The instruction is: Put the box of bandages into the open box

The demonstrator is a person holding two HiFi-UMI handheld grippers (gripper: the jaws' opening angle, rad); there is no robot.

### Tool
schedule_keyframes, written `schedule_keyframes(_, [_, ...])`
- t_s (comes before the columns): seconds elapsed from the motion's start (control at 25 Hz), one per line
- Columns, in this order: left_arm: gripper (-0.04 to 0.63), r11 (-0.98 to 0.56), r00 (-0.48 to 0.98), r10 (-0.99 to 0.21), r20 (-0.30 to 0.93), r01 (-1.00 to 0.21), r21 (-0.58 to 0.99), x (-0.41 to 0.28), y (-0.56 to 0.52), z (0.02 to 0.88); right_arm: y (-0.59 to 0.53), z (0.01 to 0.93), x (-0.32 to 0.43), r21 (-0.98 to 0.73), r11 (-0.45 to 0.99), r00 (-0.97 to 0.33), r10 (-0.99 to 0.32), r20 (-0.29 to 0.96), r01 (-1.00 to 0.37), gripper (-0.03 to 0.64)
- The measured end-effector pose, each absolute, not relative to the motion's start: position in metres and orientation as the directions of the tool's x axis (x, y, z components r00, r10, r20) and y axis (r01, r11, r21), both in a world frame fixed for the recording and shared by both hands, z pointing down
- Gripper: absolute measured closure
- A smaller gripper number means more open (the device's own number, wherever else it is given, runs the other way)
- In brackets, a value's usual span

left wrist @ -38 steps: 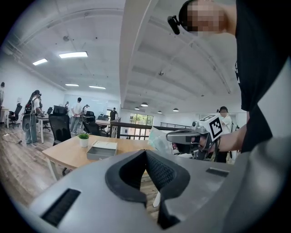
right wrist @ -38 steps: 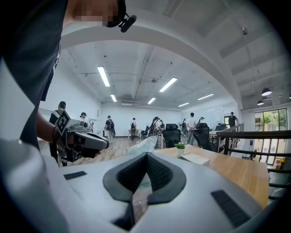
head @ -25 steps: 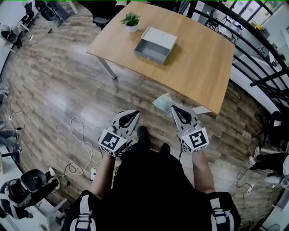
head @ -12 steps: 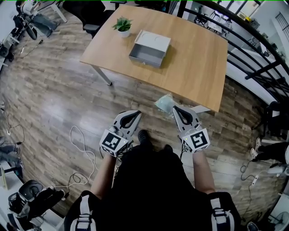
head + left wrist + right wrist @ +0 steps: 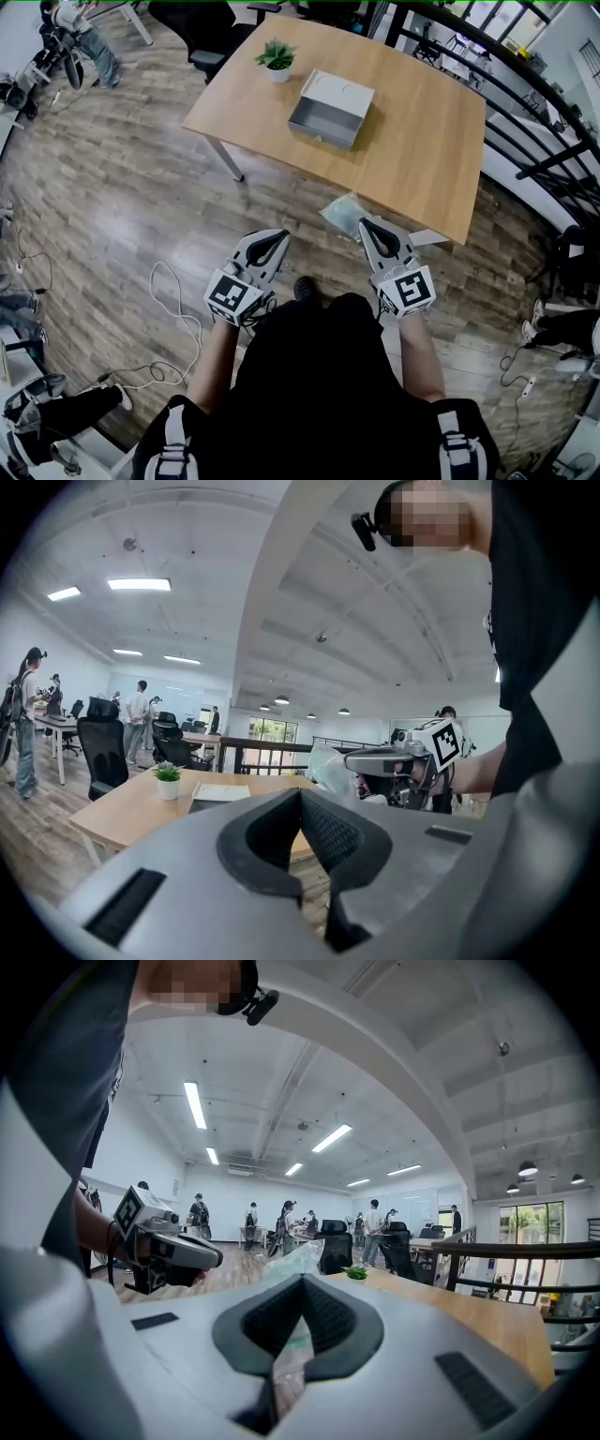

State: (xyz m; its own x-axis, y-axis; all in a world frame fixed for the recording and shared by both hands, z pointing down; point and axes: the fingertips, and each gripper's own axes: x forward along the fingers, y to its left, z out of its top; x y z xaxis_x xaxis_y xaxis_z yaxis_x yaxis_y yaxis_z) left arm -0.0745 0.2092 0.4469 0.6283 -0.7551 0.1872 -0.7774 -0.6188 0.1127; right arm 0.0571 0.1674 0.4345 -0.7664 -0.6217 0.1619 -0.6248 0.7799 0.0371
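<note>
- White cable (image 5: 173,309): laid in loops on the wood floor (image 5: 122,187), to the left of the person.
- Left gripper (image 5: 272,240): held at waist height over the floor; jaws are pressed together with nothing between them.
- Potted plant (image 5: 277,56): stood upright near the far left corner of the counter (image 5: 422,141).
- Open box (image 5: 319,125): grey, set on the counter just right of the plant, lid folded back; the interior is seen bare.
- Box of bandages (image 5: 340,210): wrapped in clear, crinkled plastic with a pale teal tint; carried in the air just off the counter's near edge, well apart from the open box.
- Right gripper (image 5: 367,228): jaws are clamped on the box of bandages, the wrap being pinched between the pads.
- Black railing (image 5: 525,122): run along the counter's right side.
</note>
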Motion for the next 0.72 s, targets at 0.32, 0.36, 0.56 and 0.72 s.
schedule_keyframes(0.32, [0.574, -0.597, 0.609, -0.772, 0.182, -0.793, 0.122, -0.085, 0.204, 0.448, 0.159, 0.438, 0.049, 0.032, 0.789, -0.773, -0.609, 0.179, -0.614, 0.594])
schedule_keyframes(0.36, [0.573, -0.596, 0.607, -0.771, 0.194, -0.794, 0.119, -0.086, 0.203, 0.449, 0.156, 0.438, 0.048, 0.031, 0.789, -0.773, -0.608, 0.181, -0.613, 0.594])
schedule_keyframes(0.56, [0.573, -0.576, 0.588, -0.777, 0.223, -0.808, 0.122, -0.088, 0.194, 0.457, 0.139, 0.444, 0.051, 0.020, 0.797, -0.781, -0.597, 0.185, -0.604, 0.594])
schedule_keyframes(0.72, [0.573, -0.554, 0.568, -0.791, 0.228, -0.822, 0.127, -0.088, 0.171, 0.458, 0.115, 0.443, 0.053, 0.025, 0.806, -0.790, -0.585, 0.184, -0.591, 0.594])
